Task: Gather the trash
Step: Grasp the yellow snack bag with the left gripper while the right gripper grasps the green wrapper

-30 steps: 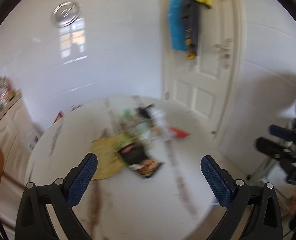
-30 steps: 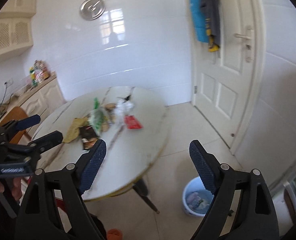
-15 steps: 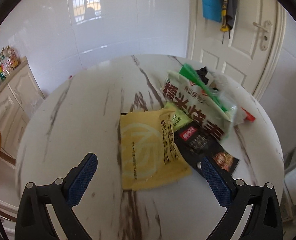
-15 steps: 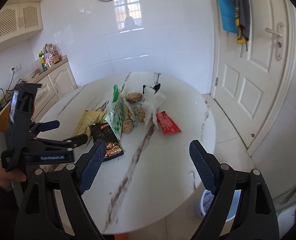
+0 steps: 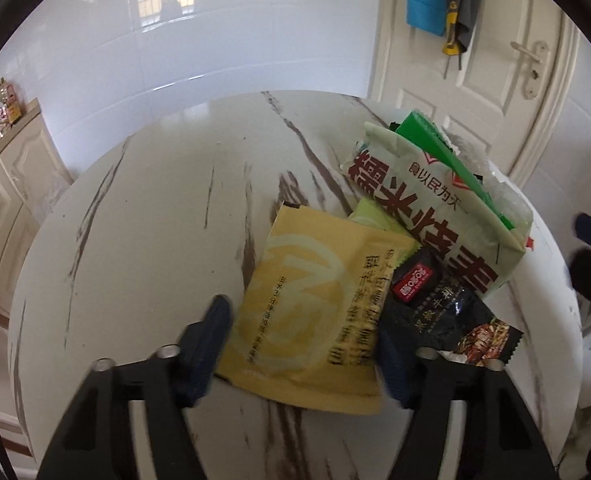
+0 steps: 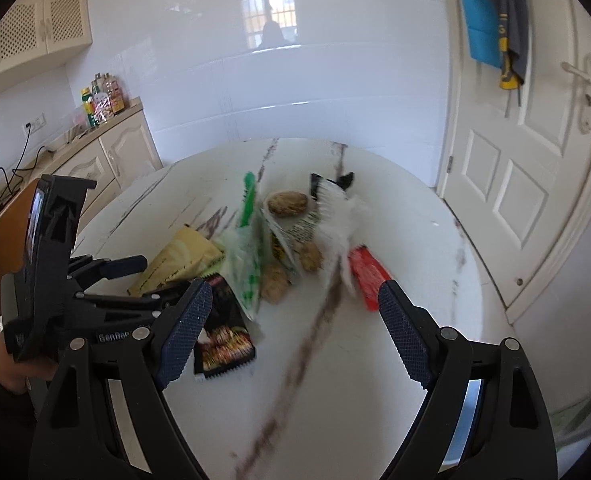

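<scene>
Both hands have come in over the tabletop (image 5: 155,200); left tongs (image 5: 299,344) have just been closing, now half-shut astride the yellow packet (image 5: 315,304), pads not yet pressing. Packet lies flat, long axis pointing away. Right tongs (image 6: 291,332) wide, empty, farther off.

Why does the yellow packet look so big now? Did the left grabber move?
Yes. The left gripper came down toward the table; its jaws have just been closing around the yellow packet, not yet pinching it.
</scene>
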A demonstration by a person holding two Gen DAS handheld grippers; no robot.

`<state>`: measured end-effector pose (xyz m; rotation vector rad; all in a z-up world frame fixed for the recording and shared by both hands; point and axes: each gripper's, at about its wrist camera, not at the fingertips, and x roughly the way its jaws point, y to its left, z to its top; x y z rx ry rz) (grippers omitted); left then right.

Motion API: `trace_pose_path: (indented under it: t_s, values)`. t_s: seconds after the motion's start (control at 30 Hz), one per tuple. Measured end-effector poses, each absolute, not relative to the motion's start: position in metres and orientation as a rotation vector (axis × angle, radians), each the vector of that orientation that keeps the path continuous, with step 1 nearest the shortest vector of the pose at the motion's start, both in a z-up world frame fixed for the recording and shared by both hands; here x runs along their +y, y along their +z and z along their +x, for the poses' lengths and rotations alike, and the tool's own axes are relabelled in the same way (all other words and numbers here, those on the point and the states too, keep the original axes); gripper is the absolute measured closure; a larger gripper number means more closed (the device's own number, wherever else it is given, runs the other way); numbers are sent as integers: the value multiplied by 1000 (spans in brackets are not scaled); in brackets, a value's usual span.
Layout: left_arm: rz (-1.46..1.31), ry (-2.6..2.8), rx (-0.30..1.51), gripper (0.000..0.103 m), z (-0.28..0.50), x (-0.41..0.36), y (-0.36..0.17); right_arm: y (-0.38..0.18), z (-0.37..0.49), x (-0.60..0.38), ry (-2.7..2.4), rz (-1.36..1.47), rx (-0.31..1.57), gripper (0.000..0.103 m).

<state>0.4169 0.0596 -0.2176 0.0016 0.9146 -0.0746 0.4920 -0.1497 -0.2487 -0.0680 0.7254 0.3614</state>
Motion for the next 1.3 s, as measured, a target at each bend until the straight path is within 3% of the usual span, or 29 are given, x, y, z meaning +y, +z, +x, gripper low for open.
trace_pose_path:
  t_s: [0.2,0.3,0.37,0.5,0.53,0.6,1.0,1.3]
  values:
    - [-22,-92,907,57,428,86,-212,-261,511,-114,393,-137,754,24]
    - [-64,-92,904,59,425,105,-210,-268,519,-102,384,-175,768,41]
    - [-90,-94,901,60,419,115,-204,-272,522,-95,376,-205,770,44]
    - [-132,-102,888,63,402,127,-193,-282,529,-88,392,-210,806,62]
    - [-137,-103,878,73,398,129,-190,-284,532,-86,401,-207,815,75]
    - [-142,-109,867,89,393,131,-184,-286,533,-86,410,-203,819,89]
    - [-196,-132,847,92,373,136,-177,-243,495,-126,498,-56,725,90]
    - [-178,-200,818,93,355,98,-159,-224,462,-157,478,-32,682,90]
